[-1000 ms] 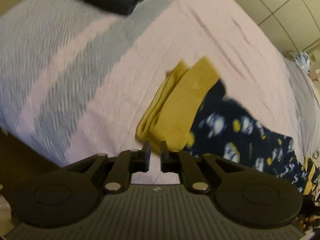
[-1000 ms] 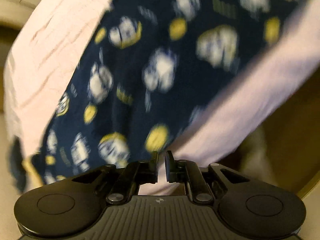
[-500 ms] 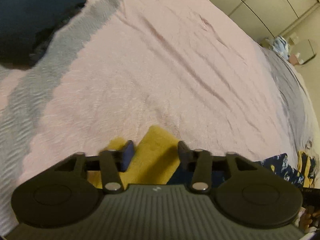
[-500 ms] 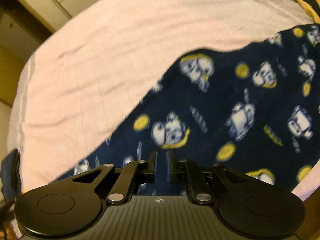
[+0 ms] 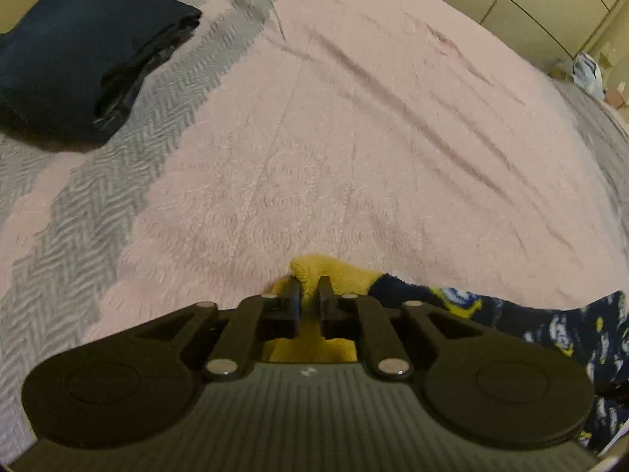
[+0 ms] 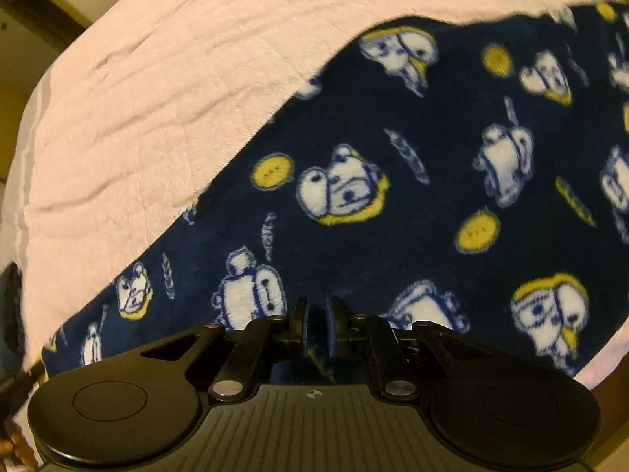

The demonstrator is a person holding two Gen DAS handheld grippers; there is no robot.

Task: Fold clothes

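Left tool point(image 5: 309, 290) clamped on yellow cuff point(image 5: 334, 271) of navy printed fleece garment point(image 6: 412, 181), low over pink bedspread point(image 5: 354, 137). Right tool point(image 6: 315, 326) pinched together on navy fleece at near edge. Garment spread flat across bed, trailing right from the cuff in the left view. Folded dark navy pile point(image 5: 78, 59) well apart at far left, on grey herringbone blanket point(image 5: 78, 204). Cupboard doors point(image 5: 530, 4) beyond bed; bedspread between the tools and the pile creased but bare.
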